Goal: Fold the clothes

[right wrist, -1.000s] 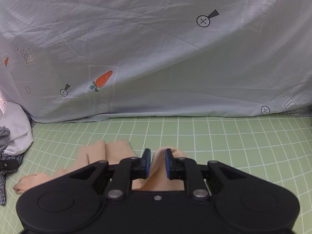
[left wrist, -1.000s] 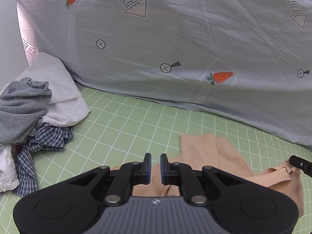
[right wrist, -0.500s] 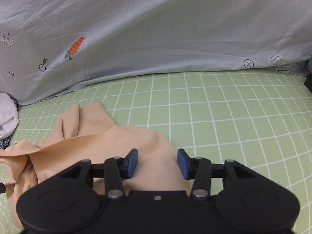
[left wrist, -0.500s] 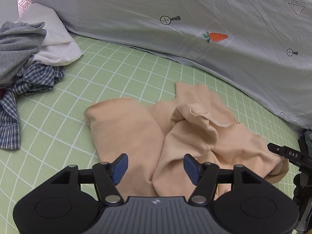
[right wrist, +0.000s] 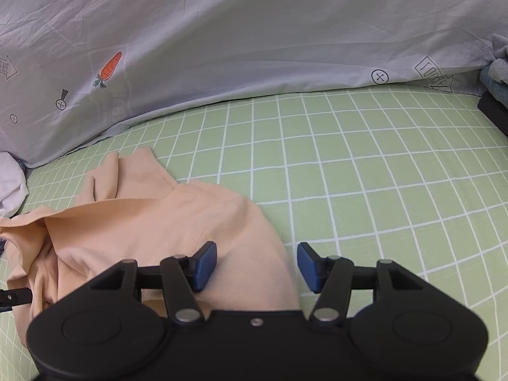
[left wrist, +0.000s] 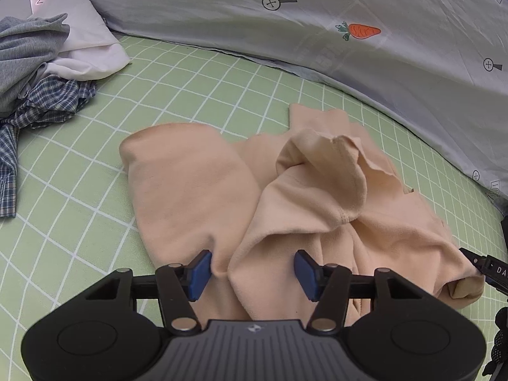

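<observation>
A peach garment lies crumpled on the green grid mat, with folds and a raised cuff near its middle. My left gripper hovers over its near edge; its jaws are closing, a ridge of cloth lies between the blue pads, and they do not press it. My right gripper stands over the garment at its right edge; its jaws are opening, with cloth under the left pad and nothing gripped. Each view shows the other gripper's black tip at its side edge.
A heap of grey, white and plaid clothes lies at the mat's far left. A grey sheet printed with carrots hangs along the back. Folded clothes sit at the far right edge. Bare mat stretches right of the garment.
Both grippers stood nearly shut with peach cloth at the fingers; now both are wide apart and lower, tilted down. The garment has dropped onto the mat. The left jaws narrowed slightly since half a second ago.
</observation>
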